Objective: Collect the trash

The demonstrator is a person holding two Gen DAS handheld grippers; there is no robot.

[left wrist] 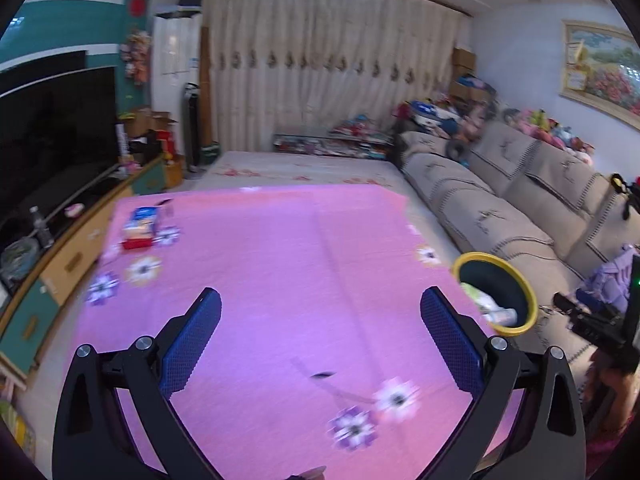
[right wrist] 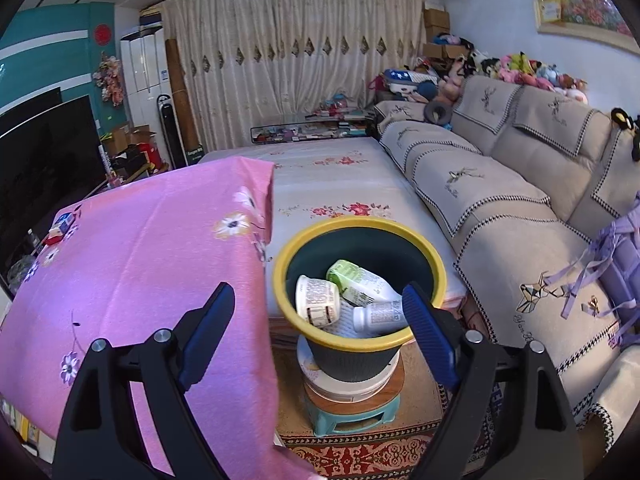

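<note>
Sofa (right wrist: 500, 216): fills the right of the right wrist view; grey padded cushions with dark chequered trim, soft and quilted.
Worktop (left wrist: 280, 264): covered by a pink cloth printed with white and purple flowers; it fills the middle of the left wrist view. The cloth looks thin and drapes over the edge beside the bin.
Bin (right wrist: 434, 264): round, dark ribbed wall, yellow rim, lower centre of the right wrist view. It stands on a white tub (right wrist: 352, 386) set on a teal stool (right wrist: 352, 416), probably to bring its mouth near the worktop's height.
Trash in bin: a white printed cup (right wrist: 318, 300), a green-and-white carton (right wrist: 356, 280) and a small white bottle (right wrist: 380, 316), all lying tilted on one another.
Trash left: a blue-and-yellow packet (left wrist: 142, 222) with a red piece under it, upper left of the cloth, well apart from the bin.
Left gripper (left wrist: 320, 338): blue dimpled fingers spread wide over bare cloth, nothing between them.
Right gripper (right wrist: 318, 336): fingers spread, framing the bin's near rim, holding nothing.
</note>
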